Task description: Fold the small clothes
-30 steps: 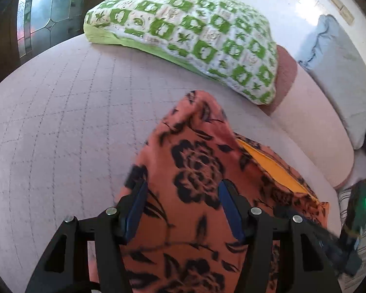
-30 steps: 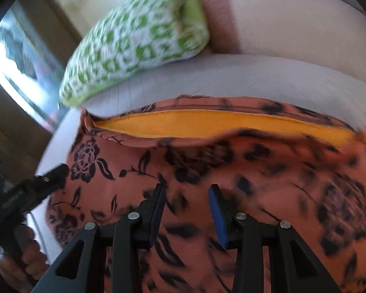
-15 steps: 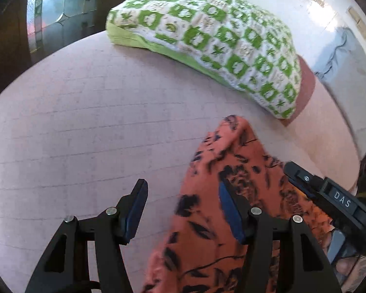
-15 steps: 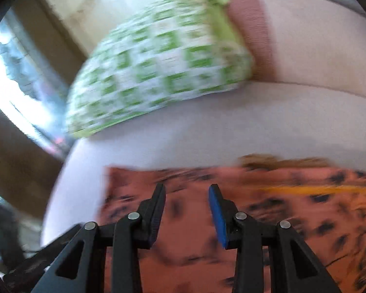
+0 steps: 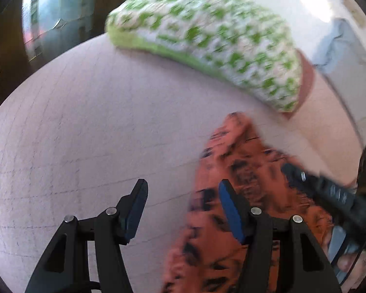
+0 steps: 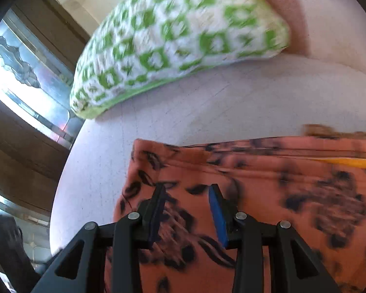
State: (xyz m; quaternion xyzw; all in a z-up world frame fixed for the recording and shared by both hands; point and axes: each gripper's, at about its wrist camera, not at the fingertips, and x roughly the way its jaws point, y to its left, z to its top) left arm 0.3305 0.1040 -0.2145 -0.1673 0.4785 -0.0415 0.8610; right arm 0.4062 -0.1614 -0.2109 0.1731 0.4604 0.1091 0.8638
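Note:
An orange garment with black flower print (image 5: 241, 171) lies on the pale quilted bed surface (image 5: 85, 122). In the left wrist view it lies right of my left gripper (image 5: 183, 195), which is open and empty, its right finger over the cloth's edge. In the right wrist view the garment (image 6: 292, 183) fills the lower right, with a yellow lining strip (image 6: 353, 163) showing. My right gripper (image 6: 186, 195) is open just above the cloth near its left end. The right gripper's black body (image 5: 324, 193) shows in the left view.
A green-and-white patterned pillow (image 5: 207, 39) lies at the back of the bed, also in the right wrist view (image 6: 178, 36). A brownish-pink bolster (image 6: 288, 7) sits behind it. A window with a dark wooden frame (image 6: 19, 78) is at the left.
Both grippers have moved left along the garment, so the cloth now sits further right in the views. The left gripper has moved off the garment and hangs mostly over bare bed.

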